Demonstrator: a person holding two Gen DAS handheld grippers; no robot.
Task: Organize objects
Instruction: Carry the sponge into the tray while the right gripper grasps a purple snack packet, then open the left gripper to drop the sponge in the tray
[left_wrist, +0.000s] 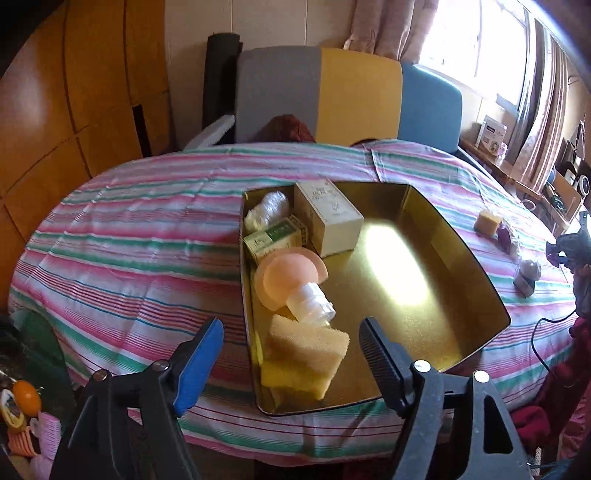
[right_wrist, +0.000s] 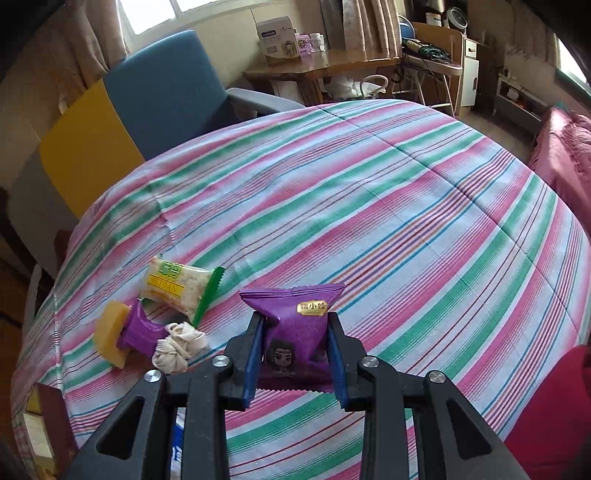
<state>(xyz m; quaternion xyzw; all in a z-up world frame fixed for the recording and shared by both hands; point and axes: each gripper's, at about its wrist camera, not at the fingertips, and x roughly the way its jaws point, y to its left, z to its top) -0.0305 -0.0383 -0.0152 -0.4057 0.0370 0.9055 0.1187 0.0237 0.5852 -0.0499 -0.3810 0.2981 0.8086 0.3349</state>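
In the left wrist view, the left gripper (left_wrist: 291, 347) hangs over the near end of a gold tin tray (left_wrist: 476, 273) with its jaws spread wide and nothing between them. The tray sits on a striped tablecloth (left_wrist: 129, 240). Along its left side, from far to near, lie a clear plastic-wrapped bundle (left_wrist: 267, 212), a small green box (left_wrist: 271, 238) whose print is too small to read, a taller cream box (left_wrist: 328, 218) with faint unreadable lettering on its lid, a pink disc (left_wrist: 290, 277) with a ribbed clear plastic piece (left_wrist: 312, 304) against it, and a yellow sponge (left_wrist: 304, 356). A bright glare washes out the tray floor to the right. Farther right, on the cloth, small items lie near the table edge, too blurred to identify.

In the right wrist view, a yellow-and-green snack packet (right_wrist: 177, 290) reading "EIDAN", its first letter hidden, lies at the left on the cloth. Just in front of it sit a yellow wedge in purple wrapping (right_wrist: 122, 332) and a knotted beige cord (right_wrist: 177, 347). The right gripper (right_wrist: 295, 354) is clamped on a purple snack pouch (right_wrist: 295, 332), which bears a gold label with Chinese characters and a cartoon face; its lower edge is cut off behind the fingers.
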